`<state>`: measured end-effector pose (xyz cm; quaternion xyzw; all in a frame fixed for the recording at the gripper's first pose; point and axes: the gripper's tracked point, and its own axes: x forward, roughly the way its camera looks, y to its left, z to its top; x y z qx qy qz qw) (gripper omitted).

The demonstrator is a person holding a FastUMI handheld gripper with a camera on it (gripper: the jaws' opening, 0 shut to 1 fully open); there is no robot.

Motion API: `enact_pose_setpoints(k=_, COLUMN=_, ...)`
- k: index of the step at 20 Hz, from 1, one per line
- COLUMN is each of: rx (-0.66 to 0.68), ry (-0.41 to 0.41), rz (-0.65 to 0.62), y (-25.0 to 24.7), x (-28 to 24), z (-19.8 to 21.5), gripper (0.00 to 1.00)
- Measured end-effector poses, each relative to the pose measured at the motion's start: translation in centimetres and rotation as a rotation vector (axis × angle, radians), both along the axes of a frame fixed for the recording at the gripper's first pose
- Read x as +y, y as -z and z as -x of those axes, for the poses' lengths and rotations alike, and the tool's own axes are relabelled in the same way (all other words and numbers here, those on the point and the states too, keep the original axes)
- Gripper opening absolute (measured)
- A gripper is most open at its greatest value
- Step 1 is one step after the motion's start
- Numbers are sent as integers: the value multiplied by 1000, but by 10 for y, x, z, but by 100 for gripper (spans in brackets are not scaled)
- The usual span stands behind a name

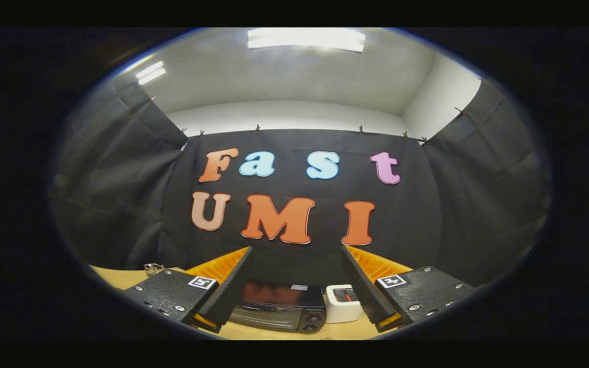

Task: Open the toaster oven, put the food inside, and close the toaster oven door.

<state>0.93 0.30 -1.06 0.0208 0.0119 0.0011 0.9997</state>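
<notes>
Hovering above a wooden table [120,278], the gripper [294,250] has its two fingers spread wide apart, holding nothing. One toaster oven [279,306] sits on the table between and beyond the fingers, its door shut, with two round knobs [314,323] at its right side. Just beside it on the right stands one small white toaster [342,304], and a small metal item [153,268], too small to make out, lies beyond the left finger.

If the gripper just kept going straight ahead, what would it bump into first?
Probably the toaster oven, which sits on the table between and beyond the open fingers. Its door looks closed. Depth is hard to judge here, so it may pass above it and reach the black cloth wall.
</notes>
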Motion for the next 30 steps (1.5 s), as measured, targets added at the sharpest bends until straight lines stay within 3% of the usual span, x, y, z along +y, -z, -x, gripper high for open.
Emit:
enact_pose_setpoints(k=5, rx=72, ry=-18, rz=-12, y=38, x=15, z=-15, gripper=98)
enact_pose_setpoints(k=21, rx=450, ry=-73, rz=2, y=228, x=86, z=-71, gripper=99)
enact_pose_setpoints(k=25, rx=498, ry=-80, rz=1, y=251, x=94, z=-70, gripper=99)
enact_pose_setpoints(k=30, rx=480, ry=-94, rz=-102, y=252, x=99, z=-62, gripper=96)
